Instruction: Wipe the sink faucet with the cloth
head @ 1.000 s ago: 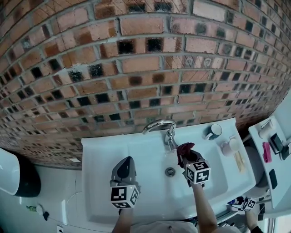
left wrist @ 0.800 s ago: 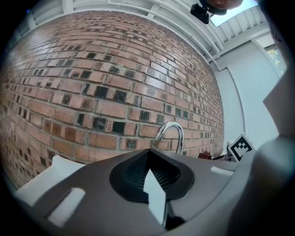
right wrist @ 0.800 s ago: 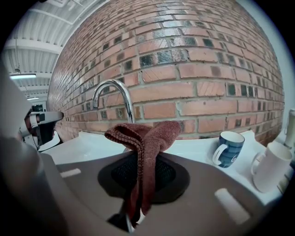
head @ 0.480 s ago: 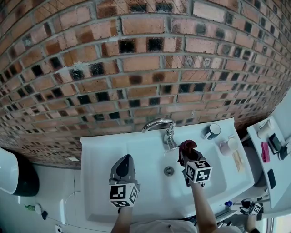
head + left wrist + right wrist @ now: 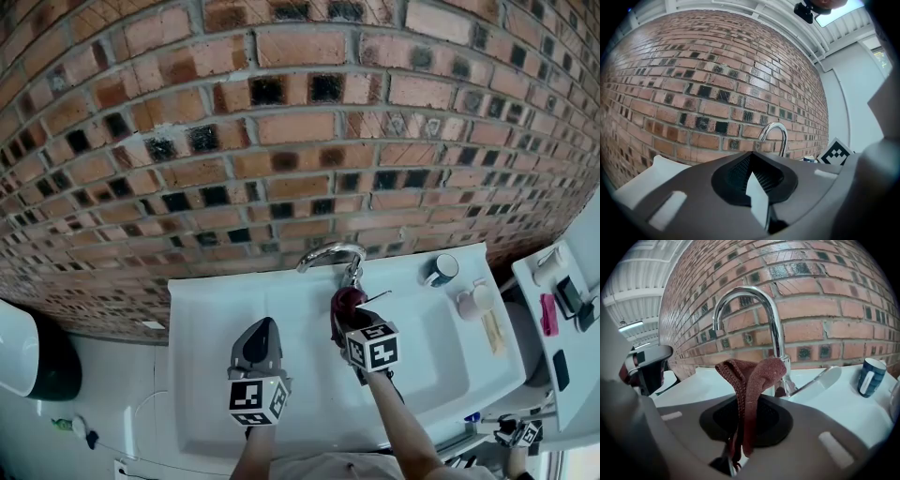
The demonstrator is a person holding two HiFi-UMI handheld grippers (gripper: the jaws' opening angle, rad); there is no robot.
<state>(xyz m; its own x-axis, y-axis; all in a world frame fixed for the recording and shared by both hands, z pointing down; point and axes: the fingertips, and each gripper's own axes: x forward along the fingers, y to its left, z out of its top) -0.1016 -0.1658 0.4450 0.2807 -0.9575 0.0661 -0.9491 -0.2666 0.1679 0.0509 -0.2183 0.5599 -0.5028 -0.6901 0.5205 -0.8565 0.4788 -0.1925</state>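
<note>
Up close, the right gripper view shows the red cloth pinched tight in the jaws of the right gripper, just in front of the shiny faucet, with a blue mug nearby. Only the head view shows the left gripper over the left side of the white sink, its jaws shut on nothing.

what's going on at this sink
A person holds a two-jaw tool in each hand over a white sink. The right tool is shut on a dark red cloth and holds it close in front of the lower stem of the chrome faucet. Whether the cloth touches the faucet can't be confirmed. The left tool is shut with nothing in it and hovers over the left part of the basin.
</note>
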